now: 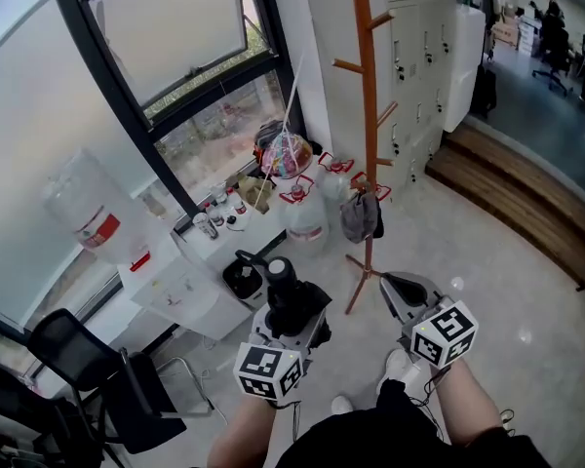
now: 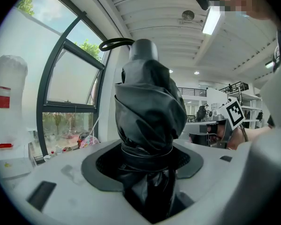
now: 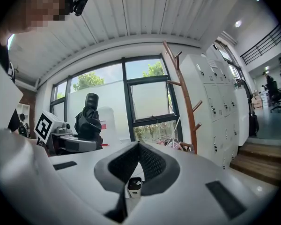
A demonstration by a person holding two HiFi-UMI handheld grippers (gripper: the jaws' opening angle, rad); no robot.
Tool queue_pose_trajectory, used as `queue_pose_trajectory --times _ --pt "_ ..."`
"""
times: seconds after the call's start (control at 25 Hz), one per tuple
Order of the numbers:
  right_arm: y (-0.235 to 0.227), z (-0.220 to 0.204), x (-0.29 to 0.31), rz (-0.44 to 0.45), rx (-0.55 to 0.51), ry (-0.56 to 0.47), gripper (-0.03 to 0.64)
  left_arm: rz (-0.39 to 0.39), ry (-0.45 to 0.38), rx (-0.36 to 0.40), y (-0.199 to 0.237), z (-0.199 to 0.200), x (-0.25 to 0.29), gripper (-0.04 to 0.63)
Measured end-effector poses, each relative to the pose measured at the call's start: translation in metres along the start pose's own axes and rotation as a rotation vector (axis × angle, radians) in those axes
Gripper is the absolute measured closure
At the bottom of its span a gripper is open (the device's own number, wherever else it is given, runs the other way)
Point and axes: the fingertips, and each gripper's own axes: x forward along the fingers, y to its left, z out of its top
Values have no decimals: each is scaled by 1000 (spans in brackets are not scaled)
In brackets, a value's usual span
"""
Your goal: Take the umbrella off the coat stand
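A: Umbrella, where?

B: Black folded umbrella (image 1: 285, 283) at lower centre of the head view, upright in the left gripper (image 1: 294, 322). It looks already off the coat stand (image 1: 368, 86), which is at upper centre, well apart from it.

A: Left jaws?

B: Clamped on the umbrella's bunched fabric low down. In the left gripper view the umbrella (image 2: 150, 111) fills the middle and most of it stands above the grip.

A: Right?

B: The right gripper (image 1: 395, 286) is at lower right of centre with its jaws pressed together and nothing between them. The right gripper view shows the same, pads meeting at mid-frame (image 3: 139, 146).

A: Anything left on the stand?

B: A grey bag (image 1: 359, 217) hangs low on it, just above the feet. It's not a task item.

A: Risks?

B: My guess:
- Slip is the main one. The pads bite soft, slick folds and not the shaft, so the fabric could slide and the umbrella drop or sag.
- It's top-heavy with the handle up high, so a quick swing or a tilt of the gripper could lever it over in the jaws.
- The wrist strap (image 2: 114, 43) loops out at top left of the handle and could snag on something if carried close past it.

A: Right gripper any help?

B: It's free and could steady the top. Brought in carelessly, it could knock the umbrella instead.
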Motion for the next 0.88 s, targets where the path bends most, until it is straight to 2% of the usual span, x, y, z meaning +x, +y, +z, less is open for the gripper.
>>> queue_pose_trajectory --times 0.36,0.88 --pt "18 -18 -35 -92 9 18 563 -110 13 -8 -29 -20 -16 331" --pt "9 -22 -57 -150 14 24 563 -195 36 -19 -62 -32 -6 331"
